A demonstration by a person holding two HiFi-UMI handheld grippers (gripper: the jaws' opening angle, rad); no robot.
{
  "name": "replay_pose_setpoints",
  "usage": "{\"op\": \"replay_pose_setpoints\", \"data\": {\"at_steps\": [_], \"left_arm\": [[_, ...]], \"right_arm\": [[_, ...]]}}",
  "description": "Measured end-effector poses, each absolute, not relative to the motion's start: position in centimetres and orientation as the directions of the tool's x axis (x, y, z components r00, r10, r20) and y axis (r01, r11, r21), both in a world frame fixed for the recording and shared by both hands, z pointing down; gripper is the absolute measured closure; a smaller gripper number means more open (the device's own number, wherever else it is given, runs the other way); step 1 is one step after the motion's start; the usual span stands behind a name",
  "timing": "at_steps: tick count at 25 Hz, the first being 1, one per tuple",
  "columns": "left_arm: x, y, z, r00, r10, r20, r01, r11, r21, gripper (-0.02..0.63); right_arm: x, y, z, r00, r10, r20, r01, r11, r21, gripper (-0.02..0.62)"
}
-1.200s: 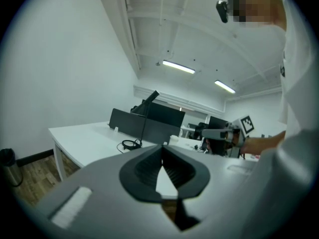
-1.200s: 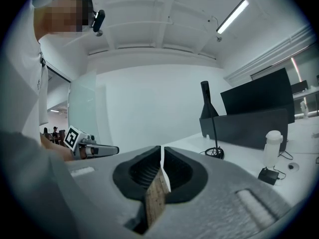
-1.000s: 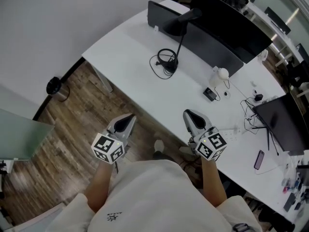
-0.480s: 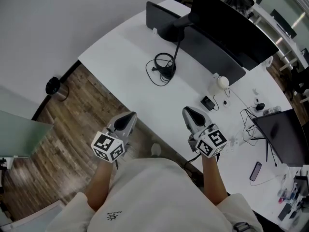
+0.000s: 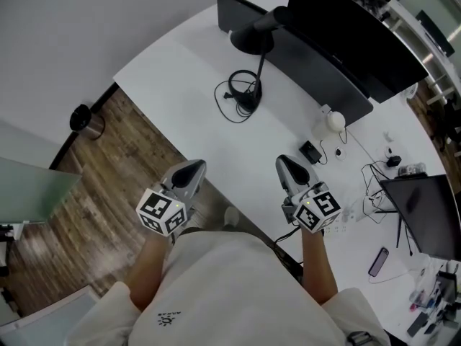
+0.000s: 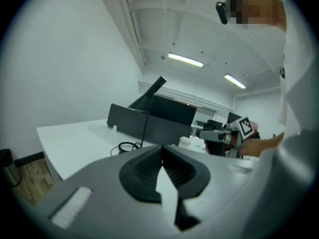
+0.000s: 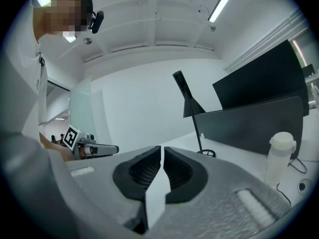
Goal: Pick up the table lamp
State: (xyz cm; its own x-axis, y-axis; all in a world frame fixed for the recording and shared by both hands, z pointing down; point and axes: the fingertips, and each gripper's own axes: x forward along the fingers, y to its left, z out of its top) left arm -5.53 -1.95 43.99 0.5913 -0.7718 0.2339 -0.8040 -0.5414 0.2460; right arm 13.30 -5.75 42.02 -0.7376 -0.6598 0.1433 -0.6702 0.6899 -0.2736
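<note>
I saw the table lamp [image 5: 251,40] standing on the desk [image 5: 180,78], well ahead of my left gripper [image 5: 193,170] and right gripper [image 5: 286,166], both with fingers pressed together, empty.

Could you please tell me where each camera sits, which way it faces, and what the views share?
Head view: on the person's head, looking steeply down at the desk, lamp, left gripper, right gripper, forearms and shirt.
Left gripper view: on that gripper, facing across the desk toward the lamp; its shut jaws show.
Right gripper view: likewise, facing the lamp and a white bottle; shut jaws show.
Shared: all show the lamp.
</note>
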Motion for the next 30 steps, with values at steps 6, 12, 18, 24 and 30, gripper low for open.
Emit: {"op": "replay_pose_setpoints", "data": {"at_steps": [6,12,18,24,30], "left_arm": [[-4.9,-2.5,44.3,0.584,-0.771,0.255,-0.81,-0.535,0.24,0.611],[-5.6,-2.6,44.5,0.575,-0.776,0.259,-0.817,-0.525,0.239,0.611],[-6.2,-4.3,44.6,0.593,-0.765,0.253,-0.804,-0.541,0.248,0.611],[-6.3,-7.4,44.2,0.648,-0.723,0.237,-0.76,-0.595,0.261,0.611],[-6.7,-10.8,43.7,0.704,-0.671,0.234,-0.711,-0.662,0.239,0.611]], "right_arm": [[14.7,-6.9,42.3,-0.732,-0.673,0.105,-0.661,0.664,-0.351,0.578],[14.2,-6.9,42.7,-0.739,-0.663,0.12,-0.66,0.676,-0.33,0.577],[13.0,-7.8,42.6,-0.737,-0.663,0.135,-0.666,0.676,-0.315,0.577],[12.2,-9.4,42.5,-0.7,-0.698,0.15,-0.706,0.646,-0.289,0.577],[10.9,-11.5,42.0,-0.667,-0.729,0.152,-0.738,0.619,-0.268,0.577]]}}
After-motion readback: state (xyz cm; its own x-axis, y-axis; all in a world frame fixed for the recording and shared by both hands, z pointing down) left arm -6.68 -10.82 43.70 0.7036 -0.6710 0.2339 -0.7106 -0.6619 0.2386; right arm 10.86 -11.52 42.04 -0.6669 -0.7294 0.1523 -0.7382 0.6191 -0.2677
